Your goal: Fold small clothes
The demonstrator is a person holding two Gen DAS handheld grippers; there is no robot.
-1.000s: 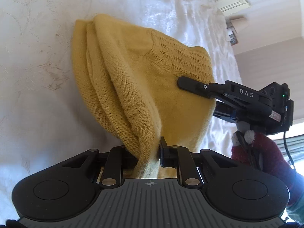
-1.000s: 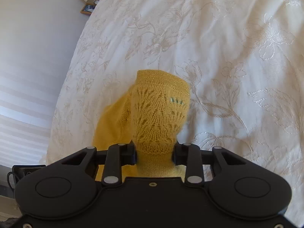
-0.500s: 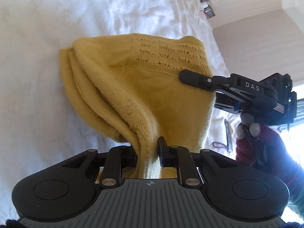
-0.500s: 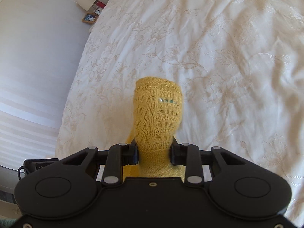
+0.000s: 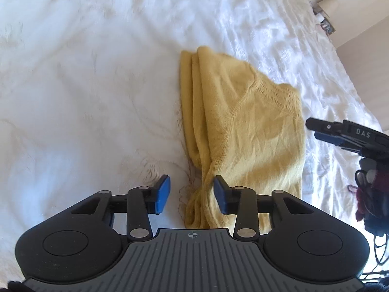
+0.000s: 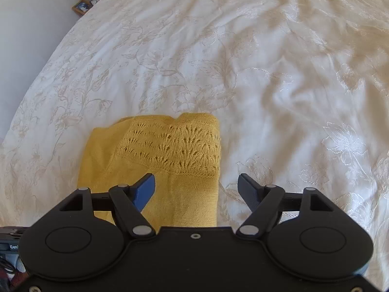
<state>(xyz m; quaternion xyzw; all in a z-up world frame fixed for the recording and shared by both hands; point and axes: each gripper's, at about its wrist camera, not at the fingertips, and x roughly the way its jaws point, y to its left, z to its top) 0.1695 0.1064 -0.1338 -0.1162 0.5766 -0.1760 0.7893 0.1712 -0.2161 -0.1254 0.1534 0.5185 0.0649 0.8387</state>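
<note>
I see a mustard-yellow knit (image 5: 245, 131) with a lacy openwork band of fan-shaped eyelets (image 6: 177, 146) above plain stitch. The bedspread (image 6: 243, 56) is white, embroidered in cream flowers and trailing vines. My left gripper (image 5: 192, 196) and right gripper (image 6: 197, 191) are black with blue pads (image 5: 162, 194). The glove (image 5: 372, 194) is maroon. The wall (image 6: 29, 24) is pale.

White letters "DAS" stand on my right gripper (image 5: 345, 133), seen at the right edge. Low left in my right wrist view, a label (image 6: 13, 246) shows "Gen", the rest cut off.
</note>
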